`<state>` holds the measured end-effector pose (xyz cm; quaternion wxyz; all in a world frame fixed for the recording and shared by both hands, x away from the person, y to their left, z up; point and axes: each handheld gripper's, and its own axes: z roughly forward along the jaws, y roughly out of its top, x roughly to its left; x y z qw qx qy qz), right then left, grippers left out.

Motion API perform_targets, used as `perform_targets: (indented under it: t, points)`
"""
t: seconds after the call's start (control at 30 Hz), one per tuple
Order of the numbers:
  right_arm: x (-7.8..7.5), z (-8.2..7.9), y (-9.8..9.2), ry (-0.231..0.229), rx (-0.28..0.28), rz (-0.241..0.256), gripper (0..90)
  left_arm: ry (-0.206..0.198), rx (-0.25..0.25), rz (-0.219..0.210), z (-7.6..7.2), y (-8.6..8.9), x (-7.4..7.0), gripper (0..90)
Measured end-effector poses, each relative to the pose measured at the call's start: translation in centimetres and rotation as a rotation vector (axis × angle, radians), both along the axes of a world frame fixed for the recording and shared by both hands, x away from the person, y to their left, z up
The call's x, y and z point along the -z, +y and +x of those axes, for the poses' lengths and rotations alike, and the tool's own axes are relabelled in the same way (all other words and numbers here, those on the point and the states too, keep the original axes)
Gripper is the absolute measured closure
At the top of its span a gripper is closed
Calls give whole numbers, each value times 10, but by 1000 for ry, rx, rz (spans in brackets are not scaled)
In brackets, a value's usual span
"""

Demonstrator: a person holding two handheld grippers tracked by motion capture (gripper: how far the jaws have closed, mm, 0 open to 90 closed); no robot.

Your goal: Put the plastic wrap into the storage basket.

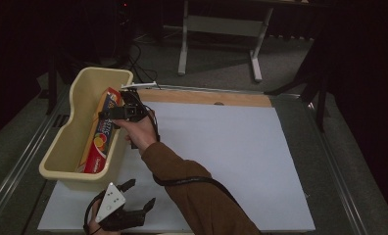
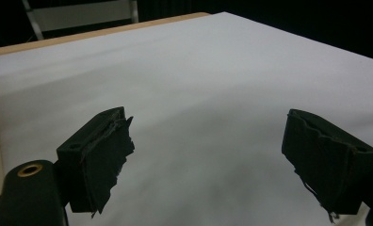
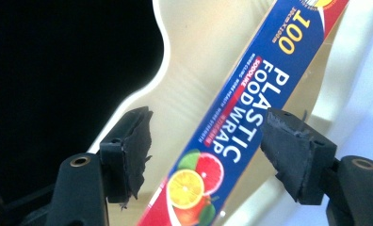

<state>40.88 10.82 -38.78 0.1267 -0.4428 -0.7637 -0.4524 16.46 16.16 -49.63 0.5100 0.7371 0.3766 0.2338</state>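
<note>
A white-topped table [image 1: 221, 161] carries a cream bin [image 1: 64, 147], seemingly plastic.

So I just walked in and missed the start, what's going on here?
A person holds a gripper in each hand at a white-topped table. The right gripper hovers open over a box of plastic food wrap lying inside a cream bin. The left gripper waits open near the table's front edge, holding nothing.

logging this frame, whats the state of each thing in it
plastic food wrap box: lying slanted inside the bin, not gripped
bin: upright at the table's left edge
right gripper: open, jaws astride the box
left gripper: open, empty, over the white sheet
</note>
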Motion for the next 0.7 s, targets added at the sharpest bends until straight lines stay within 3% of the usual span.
perform_targets:
  t: [0.07, 0.23, 0.27, 0.4, 0.47, 0.67, 0.7]
  points:
    - [1, -1, 0, -29, -23, -31, 322, 1, 0, 0, 0, 0, 0, 157]
    - [2, -1, -2, -62, -65, -47, 317, 0, 0, 0, 0, 0, 0, 157]
    - [3, -2, -3, -90, -89, -64, 314, 0, 0, 1, 0, 0, 0, 157]
    - [3, -3, -6, -132, -128, -64, 306, 1, 0, 0, 0, 0, 0, 157]
    - [3, -5, -10, -180, -170, -75, 308, 1, 1, -1, 0, 0, 0, 157]
    - [4, -4, -22, -222, -213, -79, 307, 1, 4, 5, 1, -1, 0, 157]
    - [4, -5, -28, -250, -224, -90, 307, 1, 4, 6, 1, -1, 0, 157]
